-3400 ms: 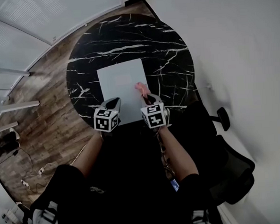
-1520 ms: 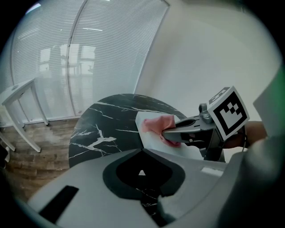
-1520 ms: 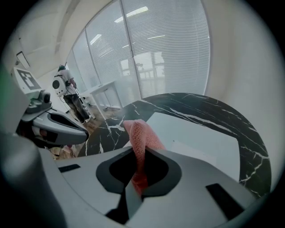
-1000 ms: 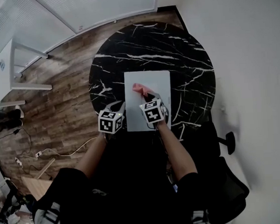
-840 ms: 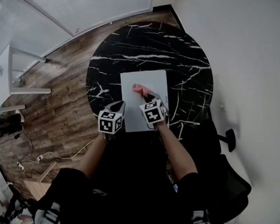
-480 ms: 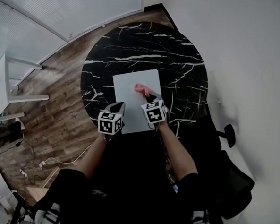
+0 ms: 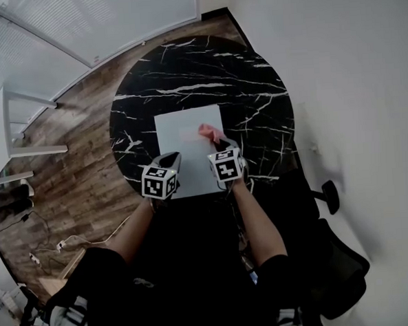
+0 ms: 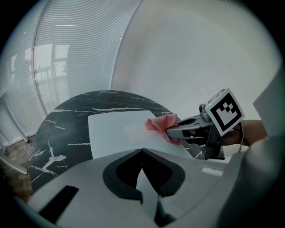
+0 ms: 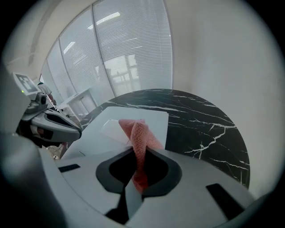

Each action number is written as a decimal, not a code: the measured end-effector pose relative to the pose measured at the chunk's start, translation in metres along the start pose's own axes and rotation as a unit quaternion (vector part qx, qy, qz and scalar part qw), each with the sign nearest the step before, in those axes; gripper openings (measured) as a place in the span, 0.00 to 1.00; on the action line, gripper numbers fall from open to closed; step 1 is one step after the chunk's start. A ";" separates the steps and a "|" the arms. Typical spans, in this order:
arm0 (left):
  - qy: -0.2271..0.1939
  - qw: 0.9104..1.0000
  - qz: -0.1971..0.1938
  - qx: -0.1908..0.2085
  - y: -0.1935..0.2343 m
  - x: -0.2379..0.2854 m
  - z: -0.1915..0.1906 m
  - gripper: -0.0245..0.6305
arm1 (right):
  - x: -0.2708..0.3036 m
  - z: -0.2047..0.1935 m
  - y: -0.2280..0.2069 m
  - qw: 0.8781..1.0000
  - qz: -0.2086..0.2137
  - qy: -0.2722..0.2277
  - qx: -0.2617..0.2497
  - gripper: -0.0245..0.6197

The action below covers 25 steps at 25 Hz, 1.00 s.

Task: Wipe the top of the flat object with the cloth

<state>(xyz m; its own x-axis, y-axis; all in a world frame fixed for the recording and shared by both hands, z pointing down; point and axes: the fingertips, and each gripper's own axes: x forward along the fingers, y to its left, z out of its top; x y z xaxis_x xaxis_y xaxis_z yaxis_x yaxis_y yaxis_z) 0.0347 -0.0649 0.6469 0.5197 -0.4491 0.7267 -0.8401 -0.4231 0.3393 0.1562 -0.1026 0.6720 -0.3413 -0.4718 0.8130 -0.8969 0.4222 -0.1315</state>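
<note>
- The right gripper [image 9: 137, 178] is clamping the pink cloth [image 9: 136, 133], pressing its free end onto the white flat object [image 7: 183, 153].
- The left gripper [image 8: 143, 187] is hovering with its jaws together and empty, at the flat object's near left edge.
- The flat object is lying mid-way across the round black marble table [image 7: 254, 87].

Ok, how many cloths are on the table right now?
1. The pink cloth is clamped in the right gripper, its free end lying on the right part of the white flat object. No other cloth shows in any view.
</note>
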 end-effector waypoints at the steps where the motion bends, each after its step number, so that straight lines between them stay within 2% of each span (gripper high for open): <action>1: 0.000 1.000 0.000 0.001 -0.002 0.002 0.001 0.04 | -0.001 0.000 -0.002 1.000 0.000 -0.002 0.001 0.07; 8: 0.002 1.000 0.002 0.004 -0.018 0.011 0.004 0.04 | -0.005 -0.004 -0.019 1.000 0.001 -0.007 0.009 0.07; 14: 0.002 1.000 0.015 0.003 -0.030 0.014 0.007 0.04 | -0.007 -0.001 -0.022 1.000 0.023 -0.015 0.010 0.07; 19: -0.003 1.000 0.021 -0.004 -0.041 0.015 0.012 0.04 | -0.013 0.009 -0.025 0.998 0.040 -0.036 0.017 0.07; 25: -0.012 1.000 0.020 -0.004 -0.039 0.008 0.015 0.04 | -0.029 0.032 -0.023 0.996 0.038 -0.073 0.029 0.07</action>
<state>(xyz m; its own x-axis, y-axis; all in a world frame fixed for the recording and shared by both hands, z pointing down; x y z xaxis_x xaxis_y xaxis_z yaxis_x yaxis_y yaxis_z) 0.0738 -0.0641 0.6306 0.4889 -0.4850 0.7251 -0.8617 -0.3979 0.3149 0.1774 -0.1235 0.6335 -0.4428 -0.5493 0.7086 -0.8799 0.4180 -0.2258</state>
